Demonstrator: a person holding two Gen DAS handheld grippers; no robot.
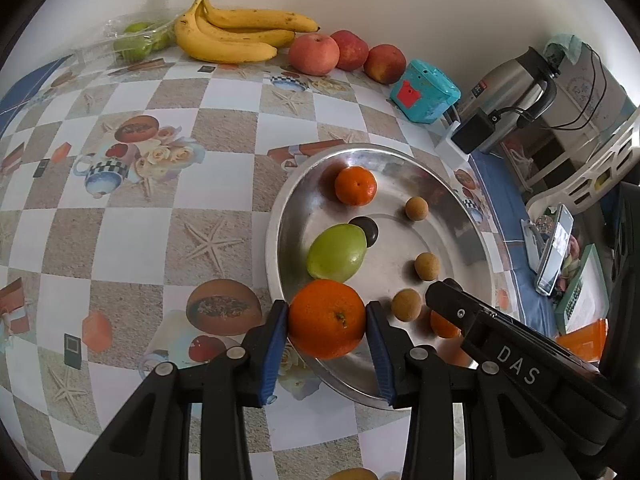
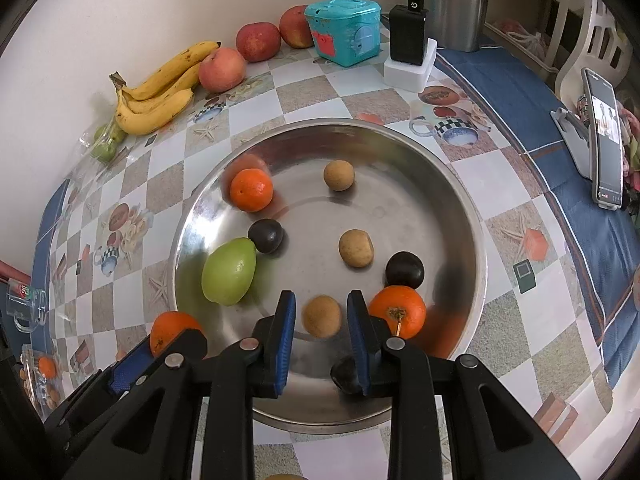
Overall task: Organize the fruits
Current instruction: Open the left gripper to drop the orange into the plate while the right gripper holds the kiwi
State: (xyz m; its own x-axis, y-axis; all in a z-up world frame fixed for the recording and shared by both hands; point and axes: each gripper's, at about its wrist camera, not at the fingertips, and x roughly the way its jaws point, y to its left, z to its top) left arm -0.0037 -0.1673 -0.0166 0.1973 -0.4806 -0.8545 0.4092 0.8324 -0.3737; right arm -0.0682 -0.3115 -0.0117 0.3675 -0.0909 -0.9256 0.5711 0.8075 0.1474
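A steel bowl (image 2: 452,208) holds two oranges (image 2: 251,189), a green fruit (image 2: 228,271), dark plums (image 2: 265,235) and small tan fruits (image 2: 355,248). My left gripper (image 1: 327,320) is shut on an orange (image 1: 327,318) at the bowl's (image 1: 472,248) near left rim; it also shows in the right wrist view (image 2: 170,330). My right gripper (image 2: 321,318) hangs over the bowl, its blue fingers (image 2: 285,316) open on either side of a tan fruit (image 2: 322,316), not touching it. The right gripper's body shows in the left wrist view (image 1: 500,340).
Bananas (image 1: 236,30), three apples (image 1: 314,54) and bagged green fruit (image 1: 134,40) line the wall. A teal box (image 2: 344,30), a black charger (image 2: 408,34), a steel kettle (image 1: 516,84) and a phone on a stand (image 2: 606,140) stand to the right.
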